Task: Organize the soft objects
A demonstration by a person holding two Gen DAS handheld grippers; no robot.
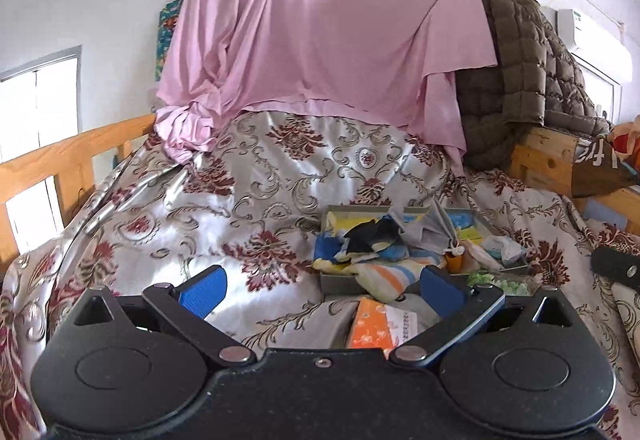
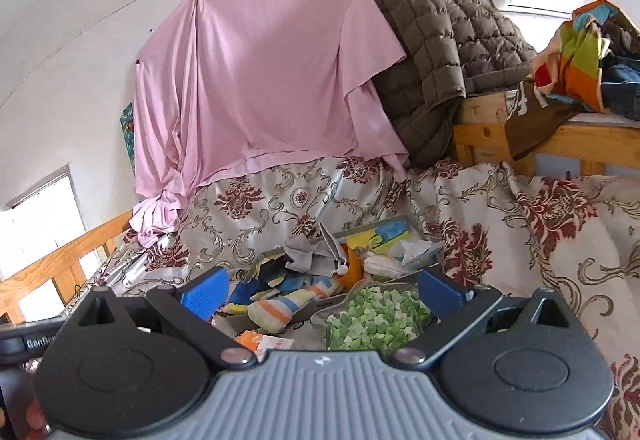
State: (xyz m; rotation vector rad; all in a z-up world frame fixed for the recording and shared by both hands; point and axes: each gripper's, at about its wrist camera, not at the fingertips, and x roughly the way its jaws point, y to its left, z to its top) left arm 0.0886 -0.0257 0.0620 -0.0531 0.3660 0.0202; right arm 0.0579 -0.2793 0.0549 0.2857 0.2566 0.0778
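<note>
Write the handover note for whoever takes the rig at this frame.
Left tongs: open, holding nothing, above the bedspread.
Right tongs: open, holding nothing, over the clear container of green pieces.
Soft things: striped sock hangs over the near edge of the grey tray, which holds a heap of black, blue and yellow cloths.
Done: nothing visibly sorted.
Left: grasp and arrange each soft item.

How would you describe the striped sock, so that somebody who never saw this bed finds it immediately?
On the floral bedspread below the hanging pink sheet, find the shallow grey tray full of small cloth pieces. The striped sock hangs over the tray's near edge, left of the dish of green pieces. It alone has orange, blue and cream bands; the neighbouring pieces are plain black, blue or grey.
</note>
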